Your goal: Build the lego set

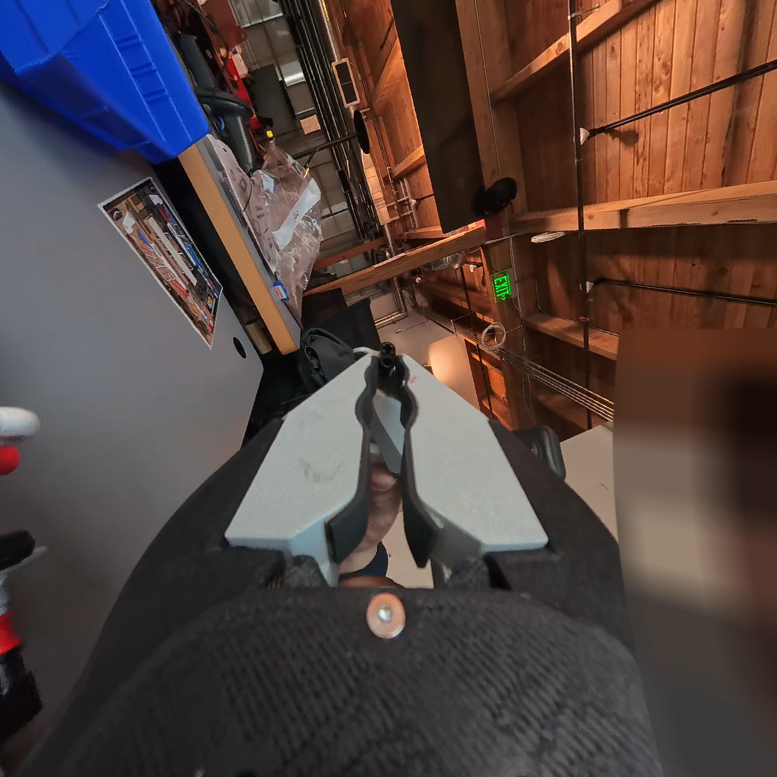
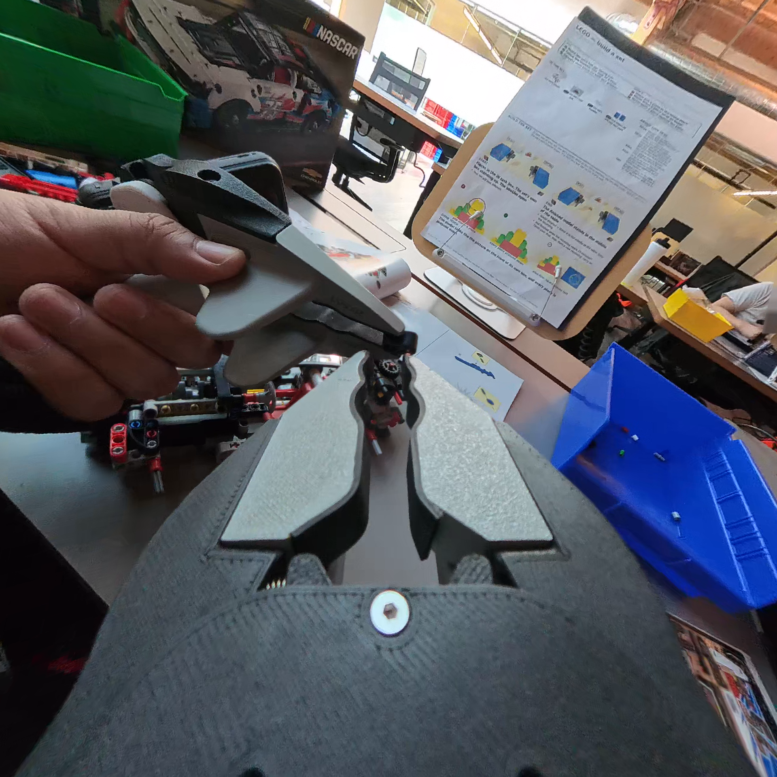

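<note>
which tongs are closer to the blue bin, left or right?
Right. The right tongs sit beside the blue bin, just left of it in their own view. The left tongs, gripping a small black piece, are slightly farther left.

gripper (image 2: 384,370): grey fingers, black wavy pads | black textured body | silver screw (image 2: 389,611) | dark sleeve (image 2: 25,403)

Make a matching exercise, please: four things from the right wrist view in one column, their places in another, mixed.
Things:
1. green bin
2. blue bin
3. small black piece
4. instruction sheet

Places:
A. on the wooden stand
B. far left, beside the car model box
C. at the tip of the left hand-held gripper
D. on the table, right side

Pairs: 1-B, 2-D, 3-C, 4-A
</note>
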### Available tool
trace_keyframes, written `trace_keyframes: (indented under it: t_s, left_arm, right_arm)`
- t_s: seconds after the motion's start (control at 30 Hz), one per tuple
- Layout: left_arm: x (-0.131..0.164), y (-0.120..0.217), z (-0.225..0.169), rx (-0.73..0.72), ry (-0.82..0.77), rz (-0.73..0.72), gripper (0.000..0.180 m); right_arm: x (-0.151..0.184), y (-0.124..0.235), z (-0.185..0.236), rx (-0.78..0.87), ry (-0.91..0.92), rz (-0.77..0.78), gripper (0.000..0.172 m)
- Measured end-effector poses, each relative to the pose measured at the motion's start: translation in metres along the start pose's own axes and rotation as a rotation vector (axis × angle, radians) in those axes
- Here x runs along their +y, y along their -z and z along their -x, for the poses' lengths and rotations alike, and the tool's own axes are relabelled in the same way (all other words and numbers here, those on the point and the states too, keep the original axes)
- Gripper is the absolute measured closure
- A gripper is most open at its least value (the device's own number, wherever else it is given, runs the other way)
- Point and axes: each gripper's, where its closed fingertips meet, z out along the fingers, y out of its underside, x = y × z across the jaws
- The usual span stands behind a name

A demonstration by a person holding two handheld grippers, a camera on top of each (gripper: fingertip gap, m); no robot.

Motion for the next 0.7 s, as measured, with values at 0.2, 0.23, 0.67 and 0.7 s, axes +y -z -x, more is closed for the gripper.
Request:
trace_keyframes:
  t_s: [0.2, 0.23, 0.67, 0.7]
  left_arm:
    - [0.0, 0.002, 0.005, -0.018, 0.0, 0.002, 0.174]
    - [0.001, 0.003, 0.005, -0.028, -0.011, 0.004, 0.175]
    - [0.009, 0.005, 0.018, -0.089, -0.061, 0.023, 0.175]
    - [0.009, 0.005, 0.02, -0.105, -0.083, 0.028, 0.175]
  right_arm:
    - [0.005, -0.002, 0.003, 0.012, 0.042, 0.031, 0.159]
    - [0.005, -0.002, 0.004, 0.013, 0.05, 0.033, 0.157]
    - [0.02, -0.002, 0.01, -0.008, 0.034, 0.072, 0.161]
    - [0.021, -0.002, 0.011, -0.009, 0.034, 0.076, 0.16]
